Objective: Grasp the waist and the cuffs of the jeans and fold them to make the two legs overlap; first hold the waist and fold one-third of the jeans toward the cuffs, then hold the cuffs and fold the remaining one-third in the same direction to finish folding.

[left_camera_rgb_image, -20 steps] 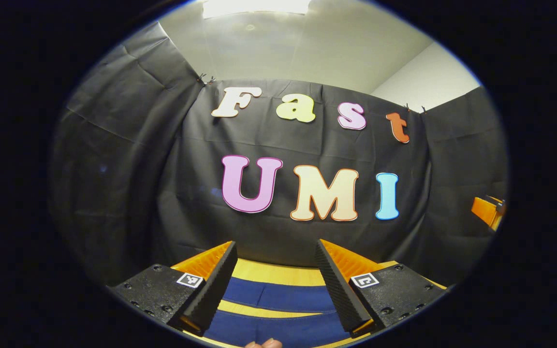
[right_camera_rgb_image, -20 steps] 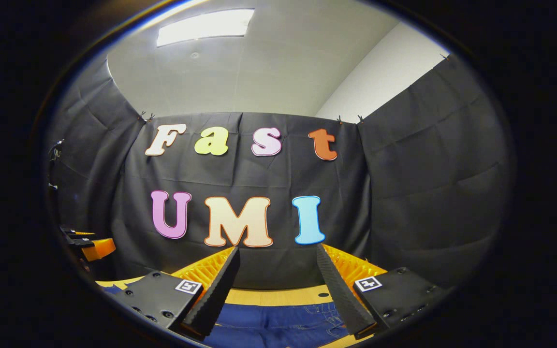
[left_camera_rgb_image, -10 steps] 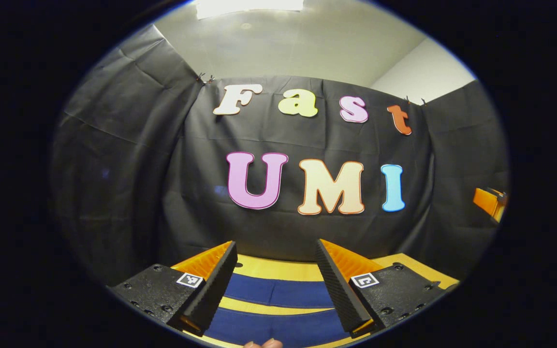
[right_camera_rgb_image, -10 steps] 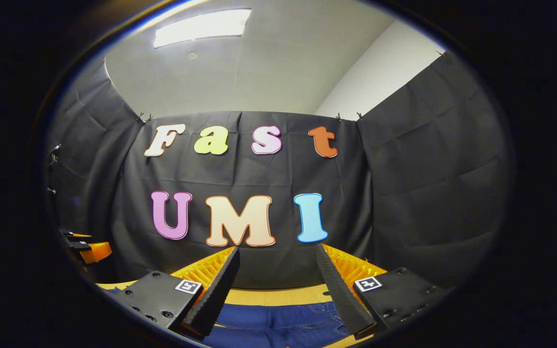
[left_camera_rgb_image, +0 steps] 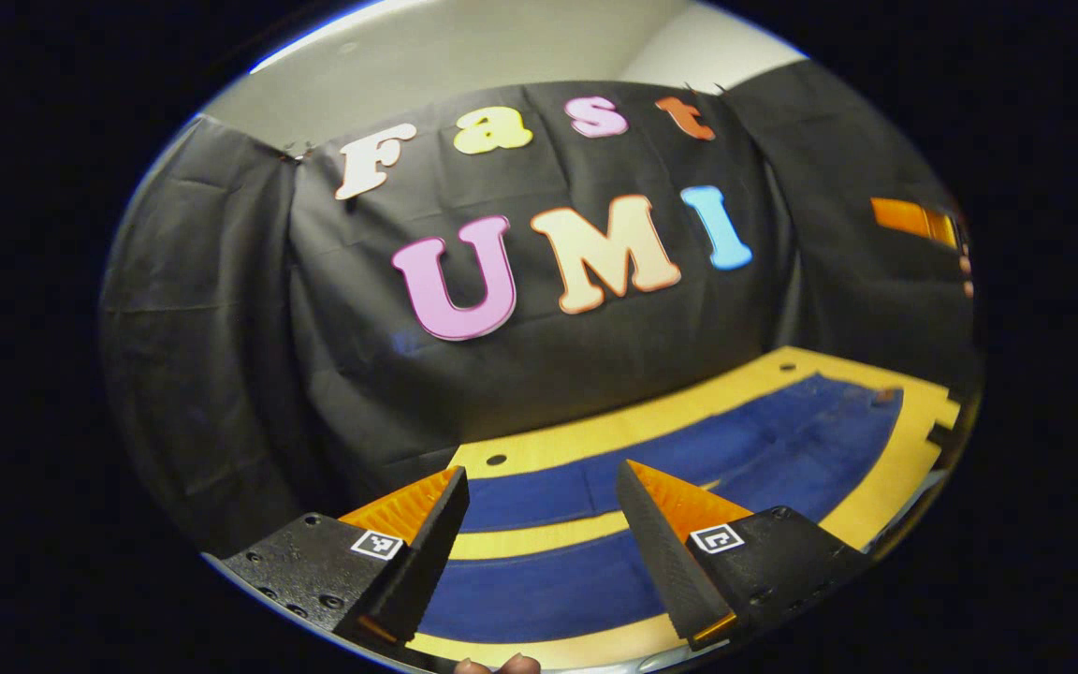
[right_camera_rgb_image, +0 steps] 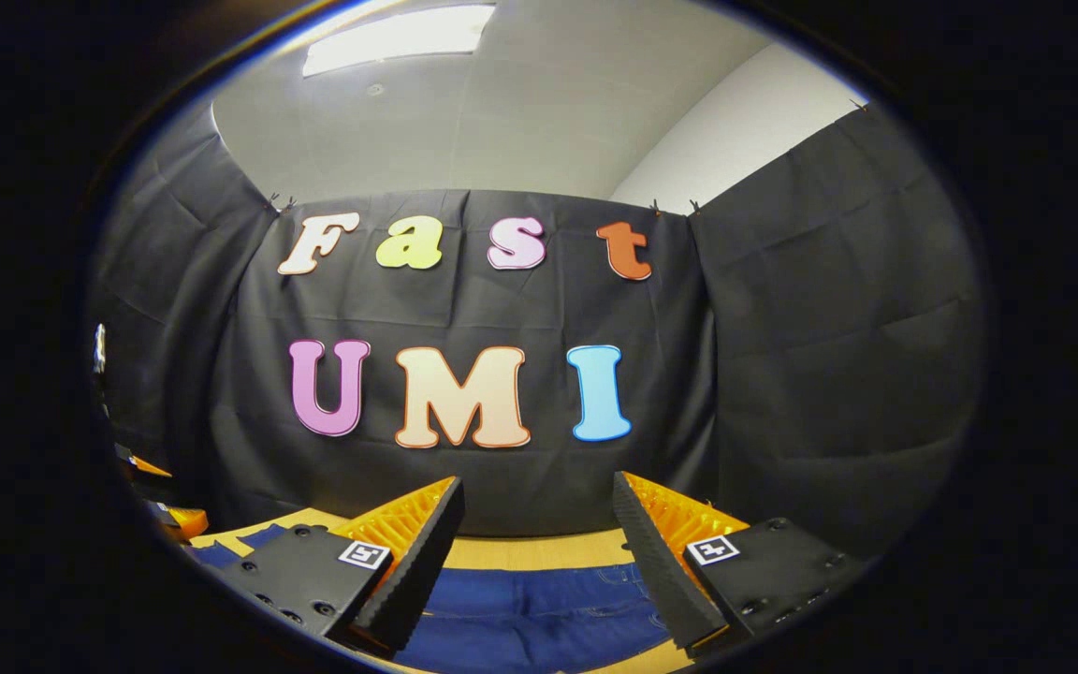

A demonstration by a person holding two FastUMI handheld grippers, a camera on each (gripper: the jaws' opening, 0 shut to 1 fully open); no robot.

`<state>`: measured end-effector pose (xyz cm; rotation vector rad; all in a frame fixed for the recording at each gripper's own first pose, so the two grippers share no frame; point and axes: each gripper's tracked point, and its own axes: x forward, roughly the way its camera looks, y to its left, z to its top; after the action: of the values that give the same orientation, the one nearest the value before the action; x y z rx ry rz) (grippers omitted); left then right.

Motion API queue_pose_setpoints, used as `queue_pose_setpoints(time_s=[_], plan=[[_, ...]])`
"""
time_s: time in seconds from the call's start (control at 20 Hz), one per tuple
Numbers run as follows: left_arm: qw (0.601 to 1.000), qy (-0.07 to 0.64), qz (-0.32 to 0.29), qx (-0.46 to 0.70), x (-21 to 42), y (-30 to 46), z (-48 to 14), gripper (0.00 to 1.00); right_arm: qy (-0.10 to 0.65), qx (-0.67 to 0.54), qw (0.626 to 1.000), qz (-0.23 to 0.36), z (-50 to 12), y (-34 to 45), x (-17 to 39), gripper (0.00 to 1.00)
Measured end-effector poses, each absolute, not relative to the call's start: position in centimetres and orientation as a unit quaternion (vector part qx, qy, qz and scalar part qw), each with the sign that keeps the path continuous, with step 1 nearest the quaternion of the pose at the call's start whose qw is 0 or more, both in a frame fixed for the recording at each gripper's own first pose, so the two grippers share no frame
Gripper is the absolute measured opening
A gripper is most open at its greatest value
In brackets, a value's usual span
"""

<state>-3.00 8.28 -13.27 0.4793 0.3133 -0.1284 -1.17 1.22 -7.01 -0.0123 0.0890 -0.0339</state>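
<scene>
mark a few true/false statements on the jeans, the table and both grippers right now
1. The jeans lie flat on the table, legs apart. True.
2. The left gripper is shut on a cuff. False: its fingers stand apart above the legs, holding nothing.
3. The right gripper is open. True.
4. The jeans are already folded in thirds. False: they lie spread full length.
5. Table shows between the two legs. True.
</scene>
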Motion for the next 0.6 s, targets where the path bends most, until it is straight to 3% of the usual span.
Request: queue_pose_setpoints(time_s=[0.3, 0.6], plan=[[0.905, 0.230, -0.110, 0.341, -6.1, 12.5, -20.2, 0.95, 0.062, -0.017, 0.997, -0.042, -8.9, -0.4, -2.6, 0.99], [0.825, 0.304, -0.166, 0.447, -7.9, 16.0, -27.3, 0.95, 0.076, -0.038, 0.994, -0.063, -9.7, -2.1, -3.5, 0.99]])
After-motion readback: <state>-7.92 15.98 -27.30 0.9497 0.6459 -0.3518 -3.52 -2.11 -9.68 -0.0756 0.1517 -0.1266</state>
